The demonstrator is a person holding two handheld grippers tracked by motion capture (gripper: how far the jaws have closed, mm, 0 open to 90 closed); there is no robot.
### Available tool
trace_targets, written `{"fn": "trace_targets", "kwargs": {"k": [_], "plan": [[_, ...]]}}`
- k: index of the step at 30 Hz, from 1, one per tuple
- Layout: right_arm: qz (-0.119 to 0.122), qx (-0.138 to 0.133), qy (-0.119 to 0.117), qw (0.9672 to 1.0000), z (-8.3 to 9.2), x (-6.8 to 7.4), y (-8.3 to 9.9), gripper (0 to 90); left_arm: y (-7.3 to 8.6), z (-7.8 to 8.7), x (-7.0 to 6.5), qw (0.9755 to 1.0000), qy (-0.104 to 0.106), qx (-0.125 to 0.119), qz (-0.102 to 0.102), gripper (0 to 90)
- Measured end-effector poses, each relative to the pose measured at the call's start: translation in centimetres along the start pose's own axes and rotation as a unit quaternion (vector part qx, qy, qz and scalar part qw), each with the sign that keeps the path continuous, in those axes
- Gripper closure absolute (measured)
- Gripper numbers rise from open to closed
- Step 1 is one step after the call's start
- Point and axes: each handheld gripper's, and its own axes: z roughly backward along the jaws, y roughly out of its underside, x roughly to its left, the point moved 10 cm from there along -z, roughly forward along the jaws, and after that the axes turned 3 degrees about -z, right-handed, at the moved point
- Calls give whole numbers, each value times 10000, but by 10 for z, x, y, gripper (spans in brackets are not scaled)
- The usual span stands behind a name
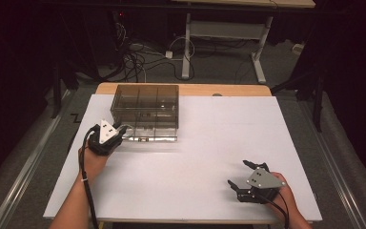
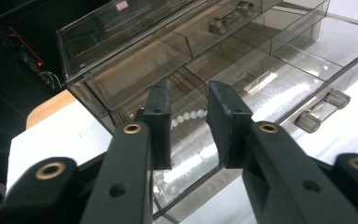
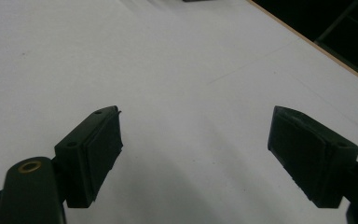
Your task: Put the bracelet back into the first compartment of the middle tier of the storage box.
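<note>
Drawer box (image 1: 145, 112) is a smoky grey-brown see-through plastic, with clear handles (image 2: 321, 110) on the drawers. Inside the open drawer there's a string of milky white beads (image 2: 189, 116). Both tools, left (image 1: 122, 130) and right (image 1: 242, 174), are matte black with a light grey plate on top and little brass rings at the screw holes. Counter (image 1: 209, 138) is plain white with a light wood edge.

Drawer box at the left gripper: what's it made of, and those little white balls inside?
The drawer box looks like smoke-tinted clear plastic, glossy: you see through its walls, and its edges catch highlights. The white balls in the pulled-out drawer look like pearly beads, smooth and slightly shiny; plastic or glass, I cannot tell.
</note>
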Motion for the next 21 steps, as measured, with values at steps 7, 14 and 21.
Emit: {"fn": "trace_targets", "kwargs": {"k": [7,14,21], "plan": [[-48,-34,44,10000,0,-2,-1,183,-3,3,-5,10000,45,-43,-71,614],[-47,-36,53,10000,1,-2,-1,183,-7,6,-8,9998,-14,-102,-157,514],[-48,-35,49,10000,1,-3,0,183,-8,6,-14,9998,25,-85,-175,361]]}}
